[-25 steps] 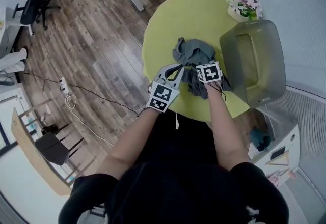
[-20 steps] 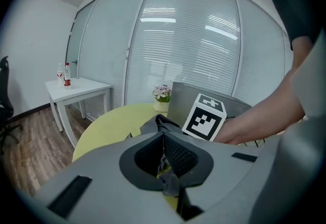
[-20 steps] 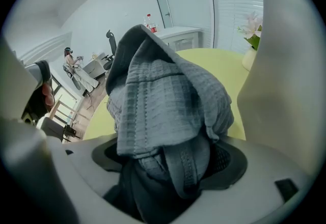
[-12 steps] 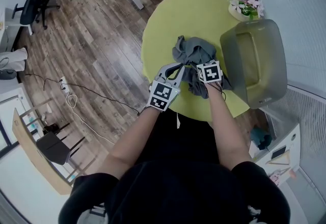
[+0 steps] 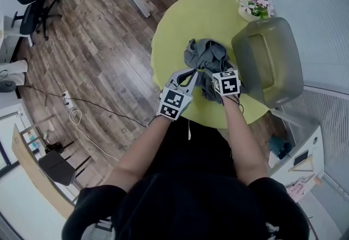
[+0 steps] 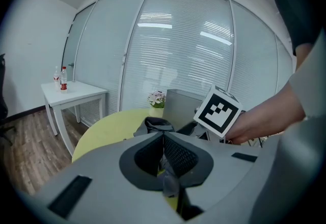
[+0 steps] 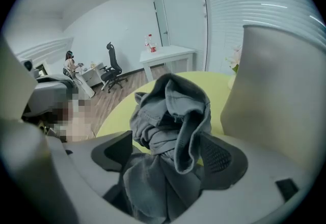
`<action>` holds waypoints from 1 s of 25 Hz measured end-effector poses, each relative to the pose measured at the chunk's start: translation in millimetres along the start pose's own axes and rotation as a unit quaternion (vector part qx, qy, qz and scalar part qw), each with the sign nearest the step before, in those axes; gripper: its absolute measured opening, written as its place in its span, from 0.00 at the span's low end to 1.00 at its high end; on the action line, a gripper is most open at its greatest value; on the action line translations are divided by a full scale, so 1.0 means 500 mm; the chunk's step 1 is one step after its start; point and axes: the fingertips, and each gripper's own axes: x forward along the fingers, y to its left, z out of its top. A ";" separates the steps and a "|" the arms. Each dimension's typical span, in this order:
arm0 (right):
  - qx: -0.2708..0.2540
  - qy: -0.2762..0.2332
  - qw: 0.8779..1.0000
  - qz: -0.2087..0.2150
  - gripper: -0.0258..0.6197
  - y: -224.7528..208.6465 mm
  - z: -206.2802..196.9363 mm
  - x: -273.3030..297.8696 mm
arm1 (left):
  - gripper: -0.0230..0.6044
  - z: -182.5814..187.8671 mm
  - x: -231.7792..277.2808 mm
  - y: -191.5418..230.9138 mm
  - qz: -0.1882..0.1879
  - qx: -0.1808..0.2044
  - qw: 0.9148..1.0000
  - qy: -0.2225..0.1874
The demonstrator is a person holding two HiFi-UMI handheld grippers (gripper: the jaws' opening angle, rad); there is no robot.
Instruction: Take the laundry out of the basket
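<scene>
Worktop (image 5: 180,21), round and yellow-green, lies under both hand-held grippers and carries everything. Laundry basket (image 5: 286,78), grey and translucent, stands just to the right of the right hand-held gripper (image 7: 170,151), close beside it; no cloth shows inside, so the emptying looks all but done. Out on the worktop, the grey garment (image 5: 207,59) is a crumpled heap whose near end is bunched between the right hand-held gripper's jaws. These stand fairly wide with cloth filling the gap, and I judge them clamped on that thick fold. From there the heap runs forward, away from the person, and a little to the left, which is its long axis. The left hand-held gripper (image 6: 163,137) has its jaws brought together at the tips, right at the heap's near-left edge; whether a hem is nipped there I cannot tell. The right one is nearer, so any release or drag turns on it. Ahead and to the right, past the basket's far end, stands a small pot of flowers (image 5: 252,5)
</scene>
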 end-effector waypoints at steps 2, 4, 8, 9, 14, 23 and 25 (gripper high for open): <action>0.000 -0.027 1.000 -0.003 0.66 0.012 0.018 -0.039 | 0.05 0.009 -0.018 -0.004 -0.005 0.005 1.000 -0.006; -0.002 -0.066 0.998 -0.003 0.66 0.031 0.043 -0.087 | 0.05 0.025 -0.042 -0.005 -0.010 0.009 1.000 -0.015; -0.009 -0.164 0.986 0.012 0.66 0.076 0.108 -0.206 | 0.05 0.074 -0.088 -0.012 -0.028 0.024 0.999 -0.038; -0.013 -0.186 0.982 0.013 0.66 0.088 0.122 -0.238 | 0.05 0.088 -0.101 -0.017 -0.034 0.029 0.998 -0.044; -0.033 -0.278 0.960 0.001 0.60 0.136 0.167 -0.384 | 0.05 0.160 -0.161 -0.054 -0.074 0.054 0.993 -0.077; -0.035 -0.374 0.926 -0.040 0.13 0.182 0.163 -0.579 | 0.05 0.283 -0.254 -0.149 -0.144 0.092 0.976 -0.136; -0.044 -0.384 0.922 -0.038 0.10 0.193 0.158 -0.603 | 0.05 0.294 -0.261 -0.168 -0.150 0.110 0.972 -0.143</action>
